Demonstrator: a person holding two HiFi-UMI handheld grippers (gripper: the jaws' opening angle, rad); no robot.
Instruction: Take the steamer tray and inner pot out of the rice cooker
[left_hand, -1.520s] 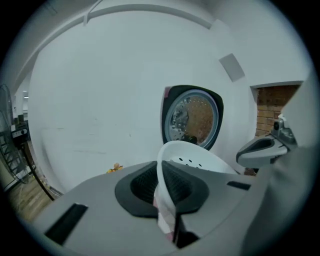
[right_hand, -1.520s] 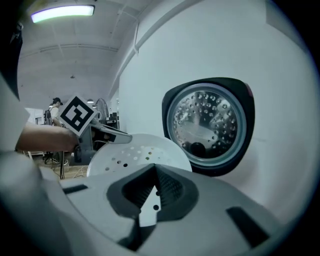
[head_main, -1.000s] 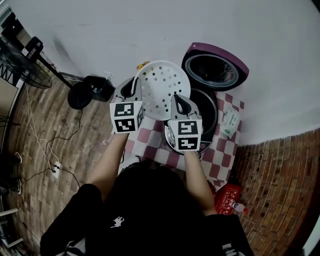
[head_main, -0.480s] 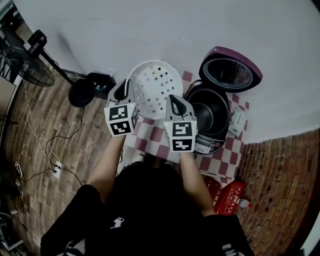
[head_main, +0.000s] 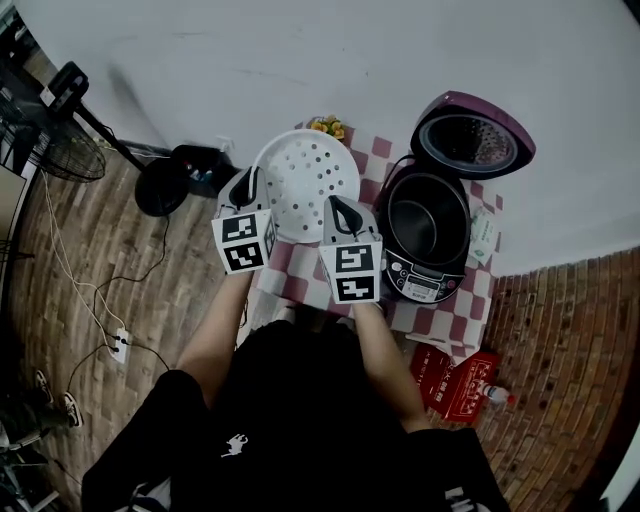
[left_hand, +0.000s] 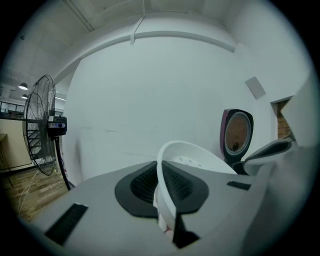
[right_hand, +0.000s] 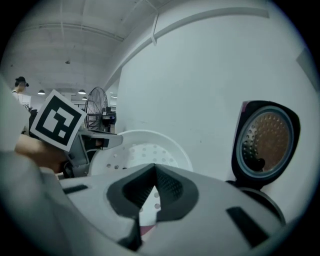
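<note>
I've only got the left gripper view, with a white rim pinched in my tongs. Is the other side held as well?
Observer: Yes. The right tongs are shut on the steamer tray's near rim.
Operator: Is the inner pot out?
Observer: No, the inner pot sits inside the open rice cooker.
Operator: What's beneath the tray?
Observer: A red-and-white checked cloth, left of the cooker.
</note>
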